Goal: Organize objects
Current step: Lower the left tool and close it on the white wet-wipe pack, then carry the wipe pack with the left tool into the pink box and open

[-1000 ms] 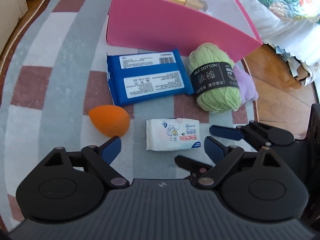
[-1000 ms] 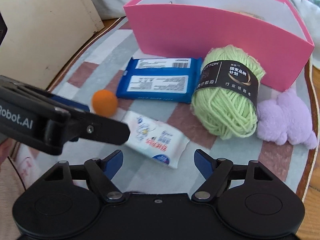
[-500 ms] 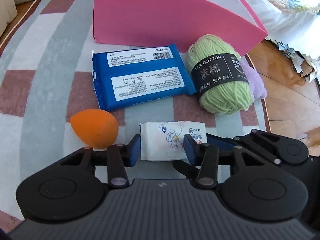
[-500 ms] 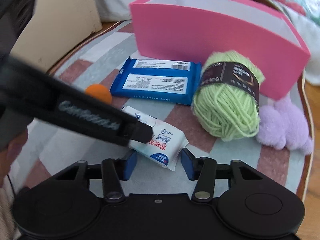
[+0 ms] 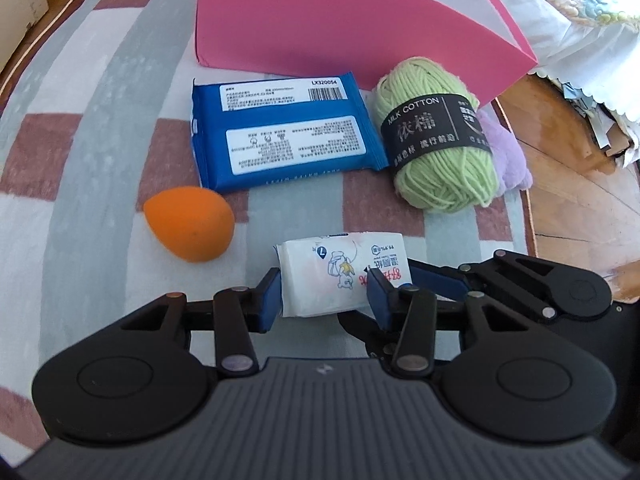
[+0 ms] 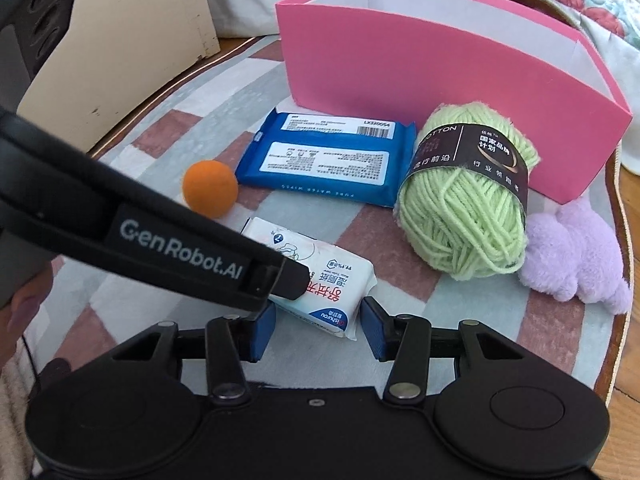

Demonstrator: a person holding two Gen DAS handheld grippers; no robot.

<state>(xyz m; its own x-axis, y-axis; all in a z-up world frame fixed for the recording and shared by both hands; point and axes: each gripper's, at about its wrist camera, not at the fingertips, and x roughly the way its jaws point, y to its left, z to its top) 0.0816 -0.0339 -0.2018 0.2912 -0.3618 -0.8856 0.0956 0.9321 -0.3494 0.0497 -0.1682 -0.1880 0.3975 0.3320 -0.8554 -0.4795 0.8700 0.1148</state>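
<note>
A small white tissue pack [image 5: 340,276] lies on the striped rug near the front. My left gripper [image 5: 324,298] is shut on it, a blue pad pressed to each side. My right gripper [image 6: 316,332] is shut on the pack's [image 6: 332,292] near end, and the left gripper's black finger [image 6: 180,256] crosses in front of it. Beyond lie an orange sponge egg [image 5: 190,222], a blue wipes pack [image 5: 286,132], a green yarn ball [image 5: 440,140] and a purple plush toy [image 6: 576,256]. An open pink box [image 6: 420,80] stands behind them.
A cream cabinet [image 6: 120,40] stands at the back left and quilted bedding [image 5: 580,8] at the back right. Bare wooden floor [image 5: 572,184] begins past the rug's right edge. The rug [image 5: 80,120] to the left of the objects bears nothing.
Both grippers went from wide open to shut on the white tissue pack. The left view has moved closer to the rug, and the left finger now crosses the right view.
</note>
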